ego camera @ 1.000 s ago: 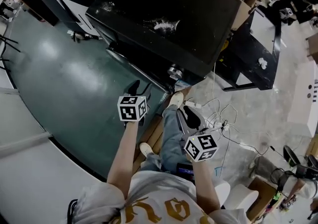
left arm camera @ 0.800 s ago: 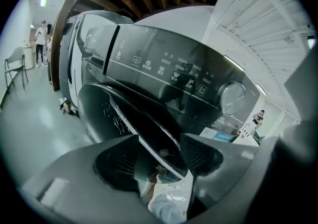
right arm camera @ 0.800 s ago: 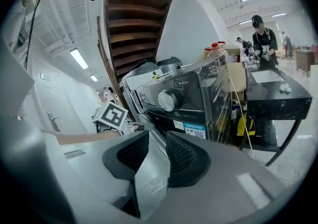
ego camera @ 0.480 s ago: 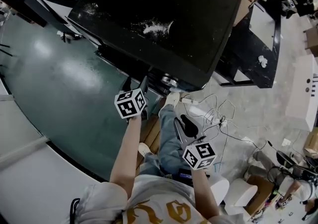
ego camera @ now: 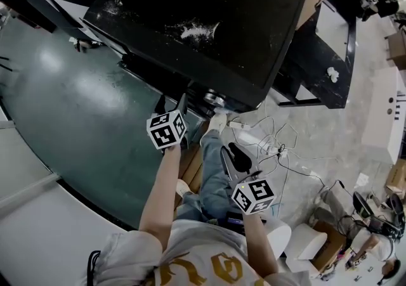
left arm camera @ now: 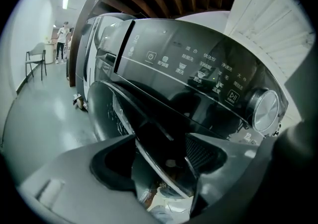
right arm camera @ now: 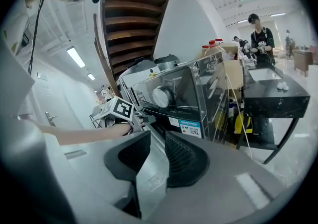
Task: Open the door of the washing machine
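Now my left hand-held gripper (left arm camera: 161,153) is spread wide around the rim of the round dark glass door (left arm camera: 130,118) on the black washing machine (ego camera: 209,18). My right hand-held gripper (right arm camera: 154,153) hangs near my knees, empty. Its jaws have just been closing a little, but there is a gap between them.

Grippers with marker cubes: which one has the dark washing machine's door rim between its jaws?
The left gripper: the door's curved dark rim runs between its open jaws. The right gripper has just been closing its jaws, with nothing between them.

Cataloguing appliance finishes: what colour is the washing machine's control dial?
The dial is silvery metal; best seen in the left gripper view.
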